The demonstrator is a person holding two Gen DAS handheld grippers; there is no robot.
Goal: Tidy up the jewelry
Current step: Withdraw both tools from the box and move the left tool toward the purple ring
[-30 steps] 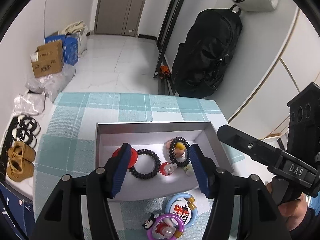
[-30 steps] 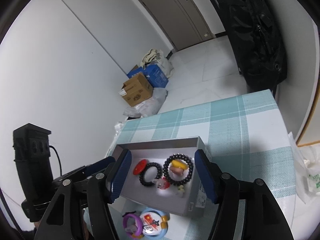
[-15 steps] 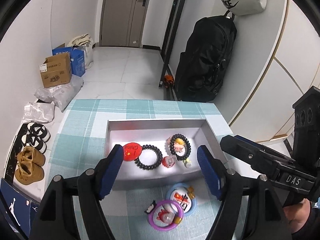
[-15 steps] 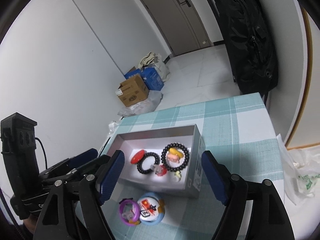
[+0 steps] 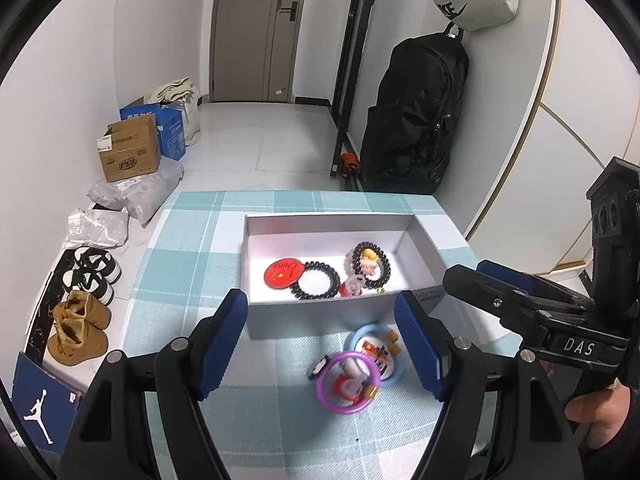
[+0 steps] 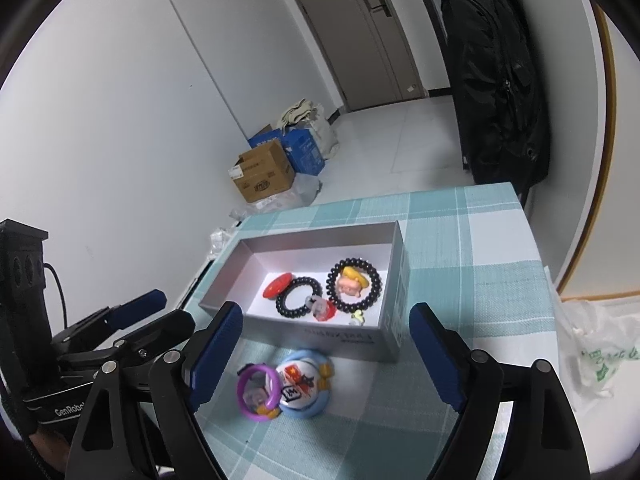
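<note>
Checked cloth covers the bench (image 5: 180, 264). Left gripper (image 5: 320, 342) and right gripper (image 6: 326, 354), both having just opened wider and empty, frame the purple ring (image 5: 347, 382); jewelry box (image 5: 320, 220) just beyond. Charms blurred.

Lighting, as I see it: even, bright indoor light; a glare patch on the grey box (image 5: 340, 308) floor. Strong fisheye bending, dark corner vignette; purple ring (image 5: 347, 383) slightly blurred.

Checked teal tablecloth (image 5: 180, 280) under grey box (image 5: 320, 314), two ring toys (image 5: 362, 368).
</note>
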